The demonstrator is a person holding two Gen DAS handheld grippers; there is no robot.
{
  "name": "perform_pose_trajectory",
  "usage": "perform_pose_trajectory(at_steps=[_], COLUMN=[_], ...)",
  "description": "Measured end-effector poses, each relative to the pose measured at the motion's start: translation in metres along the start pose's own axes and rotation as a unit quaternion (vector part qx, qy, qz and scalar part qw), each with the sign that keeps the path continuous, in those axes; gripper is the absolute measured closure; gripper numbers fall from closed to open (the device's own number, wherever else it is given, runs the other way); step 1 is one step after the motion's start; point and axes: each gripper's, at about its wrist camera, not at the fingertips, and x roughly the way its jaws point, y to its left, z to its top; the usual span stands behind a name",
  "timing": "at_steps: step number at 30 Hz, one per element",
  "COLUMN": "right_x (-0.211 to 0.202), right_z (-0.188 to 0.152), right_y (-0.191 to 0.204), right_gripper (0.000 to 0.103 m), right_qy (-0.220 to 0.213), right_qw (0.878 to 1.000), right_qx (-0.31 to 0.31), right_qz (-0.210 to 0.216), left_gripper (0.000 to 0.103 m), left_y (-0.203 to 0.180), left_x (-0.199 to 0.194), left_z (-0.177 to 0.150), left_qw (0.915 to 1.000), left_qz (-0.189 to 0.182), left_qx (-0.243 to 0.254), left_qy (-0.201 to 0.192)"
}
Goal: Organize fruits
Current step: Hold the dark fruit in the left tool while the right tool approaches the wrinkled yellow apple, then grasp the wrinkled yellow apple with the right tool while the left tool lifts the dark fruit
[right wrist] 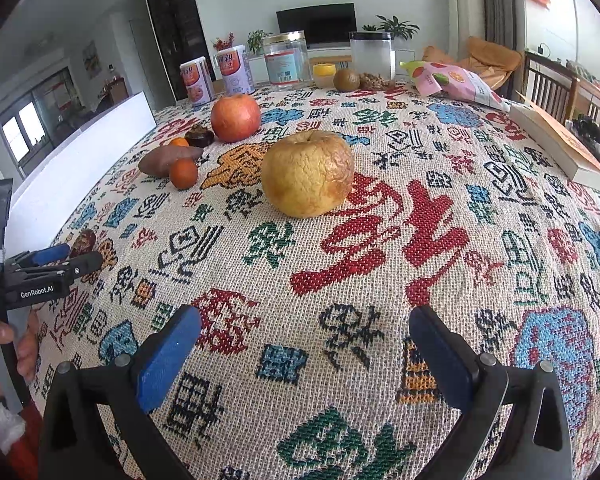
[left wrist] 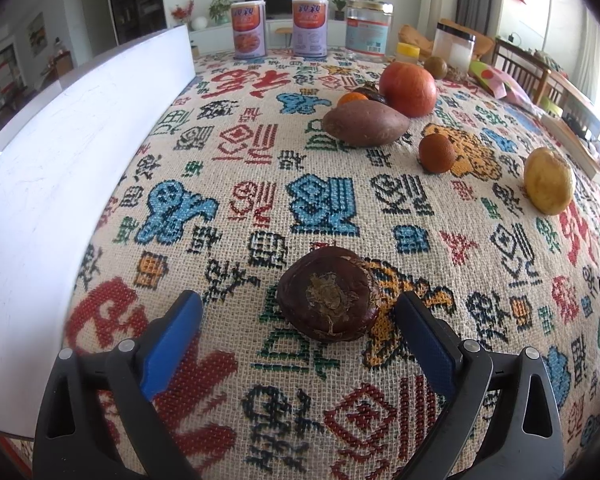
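on the left gripper (right wrist: 66,258) "genrobot.ai" reads; both it and right gripper (right wrist: 304,344) gape, released.

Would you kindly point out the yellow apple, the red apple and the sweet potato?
Yellow apple (right wrist: 308,174): right wrist view, middle of its wrinkled skin.
Red apple (right wrist: 236,117): right wrist view, centre of its front.
Sweet potato (left wrist: 366,124): left wrist view, mid-body.

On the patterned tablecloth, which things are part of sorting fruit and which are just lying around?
For the job: dark brown round fruit, wrinkled yellow apple, red apple, small orange tangerine.
Lying about: two printed tins, clear glass jar, pink snack bag, book.
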Motion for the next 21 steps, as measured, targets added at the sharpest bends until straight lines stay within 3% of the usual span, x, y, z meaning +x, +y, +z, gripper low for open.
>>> perform_pose_trajectory(at_steps=[3,5,9,14,15,16,17,19,21], right_x=[-0.001,0.006,0.023,0.073,0.077,0.081,0.084,0.084,0.079], right_z=[0.006,0.016,0.053,0.092,0.095,0.097,0.099,0.1,0.098], right_y=[-0.022,-0.023,0.001,0.02,0.021,0.021,0.021,0.012,0.005], right_gripper=[0.0,0.0,0.0,0.0,0.004,0.011,0.036,0.036,0.036], right_qy=[-0.002,0.01,0.016,0.078,0.08,0.082,0.087,0.092,0.097], right_qw=[0.997,0.997,0.999,0.997,0.997,0.996,0.996,0.996,0.995], right_qx=[0.07,0.079,0.035,-0.006,-0.011,-0.016,-0.015,0.008,0.03], right_qz=[0.011,0.01,0.019,-0.011,-0.011,-0.016,-0.026,-0.011,0.005], left_gripper=[0.005,0.005,0.005,0.008,0.012,0.024,0.04,0.057,0.058], left_y=[0.0,0.0,0.002,0.004,0.002,-0.002,-0.005,-0.007,-0.004], left_x=[0.0,0.0,0.0,-0.01,-0.012,-0.012,-0.01,-0.004,-0.005], left_z=[0.0,0.0,0.001,0.004,0.005,0.007,0.009,0.013,0.014], left_qw=[1.0,1.0,1.0,0.9989,0.9988,0.9987,0.9985,0.9982,0.9987], left_qz=[0.0,0.0,-0.008,-0.038,-0.037,-0.033,-0.031,-0.039,-0.041], left_qx=[0.0,0.0,0.003,0.022,0.028,0.036,0.042,0.038,0.02], left_qy=[0.0,0.0,0.005,0.016,0.013,0.014,0.019,0.027,0.025])
